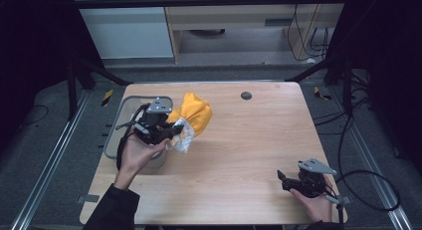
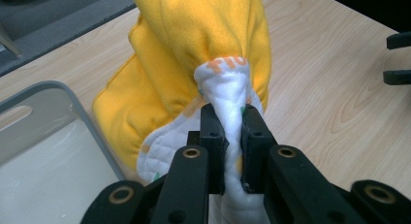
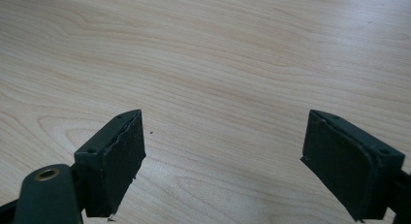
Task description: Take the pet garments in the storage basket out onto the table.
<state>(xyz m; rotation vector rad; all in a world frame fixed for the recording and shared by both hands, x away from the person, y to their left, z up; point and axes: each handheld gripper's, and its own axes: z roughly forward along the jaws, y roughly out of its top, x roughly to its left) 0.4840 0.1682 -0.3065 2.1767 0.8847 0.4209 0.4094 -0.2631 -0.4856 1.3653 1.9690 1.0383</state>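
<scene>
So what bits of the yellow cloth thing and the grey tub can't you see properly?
- Yellow and white cloth: in the left gripper view its top runs off the edge, and the left gripper covers its white end.
- Grey bin: in the high view the person's left hand and gripper hide most of its inside.
- Orange letters on the white fabric: folded over, unreadable.

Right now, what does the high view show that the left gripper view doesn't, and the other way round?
High view: the whole table, both hands, the left gripper over the grey bin, and a dark disc near the far edge.
Left gripper view: its jaws pinch a white quilted fold of the cloth, which has orange print.
Both: the yellow cloth, the bin, the wood tabletop, and the right gripper standing open, far from the cloth.
</scene>
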